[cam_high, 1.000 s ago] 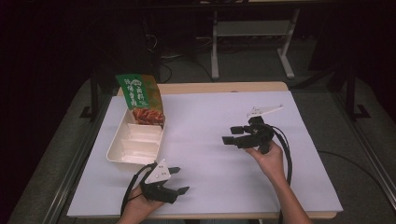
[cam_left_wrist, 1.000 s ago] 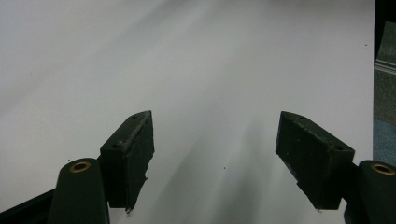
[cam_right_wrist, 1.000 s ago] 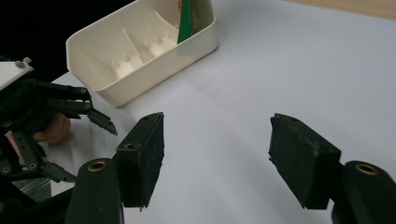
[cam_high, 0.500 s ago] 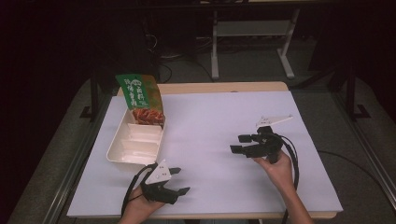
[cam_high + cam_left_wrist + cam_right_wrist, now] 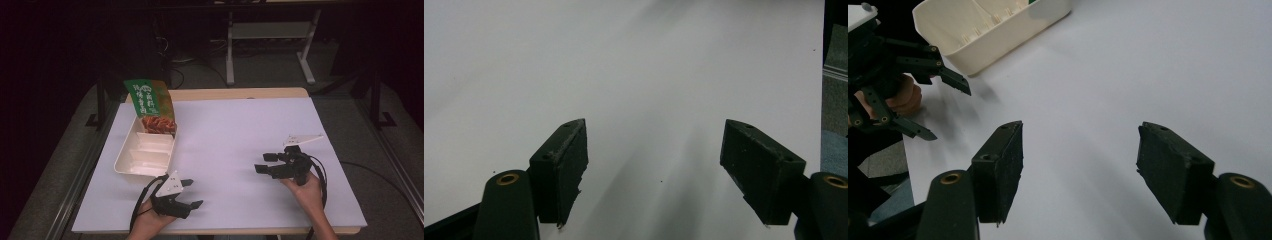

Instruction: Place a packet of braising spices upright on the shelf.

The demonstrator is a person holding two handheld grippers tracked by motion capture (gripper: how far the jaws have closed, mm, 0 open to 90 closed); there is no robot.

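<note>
While held low over the white table (image 5: 240, 130), kept left gripper (image 5: 194, 195) and right gripper (image 5: 263, 163) jaws spread, pinching nothing.

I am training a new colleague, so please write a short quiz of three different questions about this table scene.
1. True or false: the left gripper holds the green bag.
2. Which tray compartment holds food: A near, B middle, C far?
3. Fill in: both grippers' jaws are ____.

Key:
1. False; it is empty, like the right gripper.
2. C, the reddish food.
3. Open.
</note>
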